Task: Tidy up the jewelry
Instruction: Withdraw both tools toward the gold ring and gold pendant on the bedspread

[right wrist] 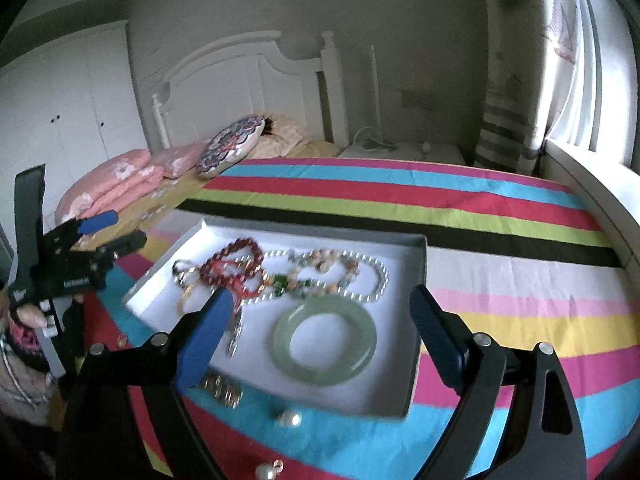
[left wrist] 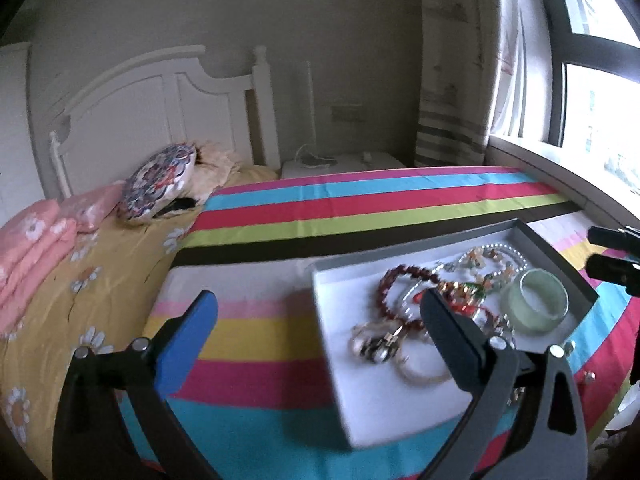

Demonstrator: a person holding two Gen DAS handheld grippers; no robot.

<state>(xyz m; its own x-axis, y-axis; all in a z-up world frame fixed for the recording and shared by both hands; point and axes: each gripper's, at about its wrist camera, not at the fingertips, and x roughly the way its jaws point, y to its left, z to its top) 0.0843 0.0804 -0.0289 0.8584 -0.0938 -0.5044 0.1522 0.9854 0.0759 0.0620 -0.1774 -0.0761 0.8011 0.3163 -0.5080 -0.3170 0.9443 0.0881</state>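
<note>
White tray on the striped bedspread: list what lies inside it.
Inside the white tray: a green jade bangle, a red bead bracelet, a pearl strand, mixed bead chains. The right gripper's left finger hides part of the tangle.

Your left wrist camera looks forward and down past its hand-held gripper (left wrist: 320,334), close over the bed (left wrist: 360,208), the jewelry box (left wrist: 340,360) ahead-right. Your right wrist camera faces likewise, box (right wrist: 416,320) straight ahead. Both views share box, bed and headboard (left wrist: 160,96).
</note>
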